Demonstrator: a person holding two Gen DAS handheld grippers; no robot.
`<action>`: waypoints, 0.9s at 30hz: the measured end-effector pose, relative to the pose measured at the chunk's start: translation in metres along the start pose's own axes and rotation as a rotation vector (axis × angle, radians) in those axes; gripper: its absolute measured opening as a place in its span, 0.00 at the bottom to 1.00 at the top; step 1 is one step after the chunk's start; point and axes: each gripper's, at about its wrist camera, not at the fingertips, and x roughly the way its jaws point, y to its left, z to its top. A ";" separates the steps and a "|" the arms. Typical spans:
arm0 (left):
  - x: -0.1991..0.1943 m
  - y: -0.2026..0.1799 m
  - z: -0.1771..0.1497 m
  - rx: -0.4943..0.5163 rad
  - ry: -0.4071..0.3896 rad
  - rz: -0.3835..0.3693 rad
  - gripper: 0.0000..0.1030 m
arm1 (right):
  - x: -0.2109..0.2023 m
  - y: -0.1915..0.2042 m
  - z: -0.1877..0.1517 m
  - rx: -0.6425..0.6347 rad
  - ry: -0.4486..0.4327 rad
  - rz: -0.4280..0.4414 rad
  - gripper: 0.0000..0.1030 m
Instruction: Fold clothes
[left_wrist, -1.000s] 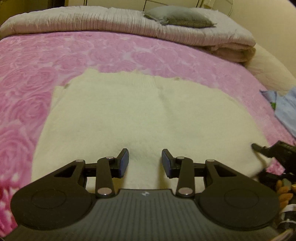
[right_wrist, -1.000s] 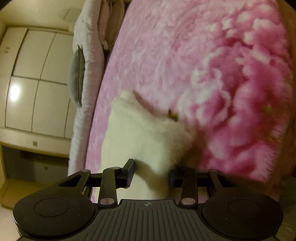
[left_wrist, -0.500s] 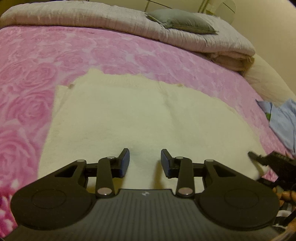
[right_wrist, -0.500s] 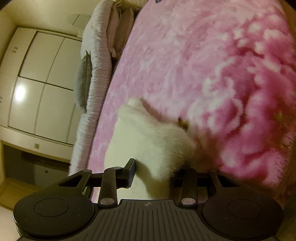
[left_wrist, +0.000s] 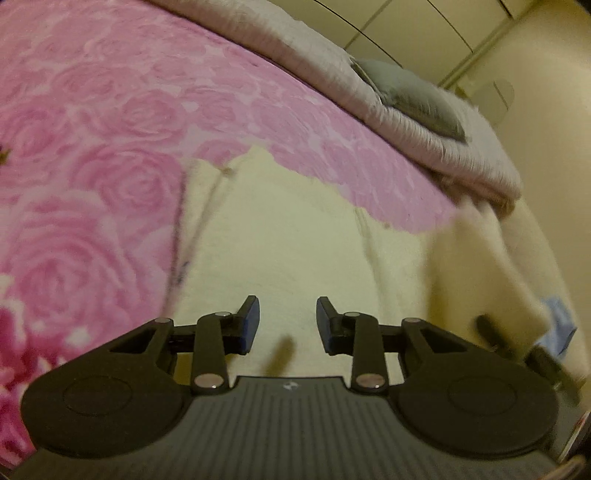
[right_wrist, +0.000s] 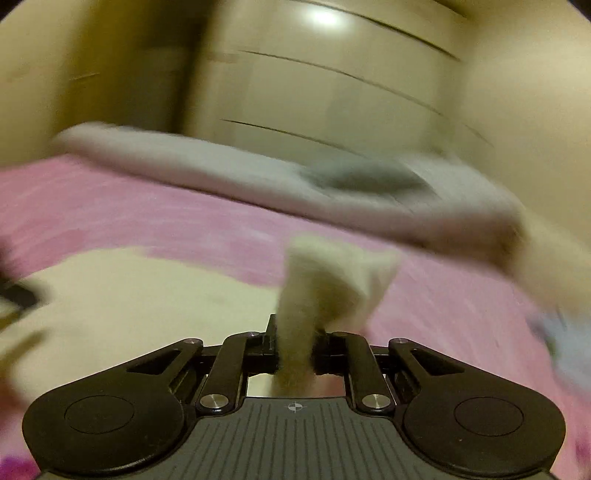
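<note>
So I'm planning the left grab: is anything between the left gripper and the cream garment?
Nothing visible. The left gripper, jaws closing on nothing, is right over the bare cream garment; the right gripper already pinches an edge.

Dim yellowish indoor light, glare spot on the wardrobe (right_wrist: 325, 18), heavy motion blur, fisheye bending at edges

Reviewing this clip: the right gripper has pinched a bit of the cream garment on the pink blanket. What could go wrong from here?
1. The right gripper jaws, closing, pinch only a narrow tuft of the cream garment; it may slip out during the lift.
2. The left gripper jaws are closing with no fabric between them, so the garment may drag across the pink blanket and bunch.
</note>
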 end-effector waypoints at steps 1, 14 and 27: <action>-0.002 0.004 0.000 -0.022 0.000 -0.011 0.27 | -0.002 0.019 0.000 -0.055 -0.015 0.047 0.13; -0.005 0.029 -0.004 -0.220 0.028 -0.150 0.28 | -0.011 0.071 -0.014 -0.212 0.086 0.438 0.54; 0.054 0.027 0.005 -0.336 0.132 -0.246 0.35 | 0.042 -0.114 -0.050 1.268 0.277 0.395 0.51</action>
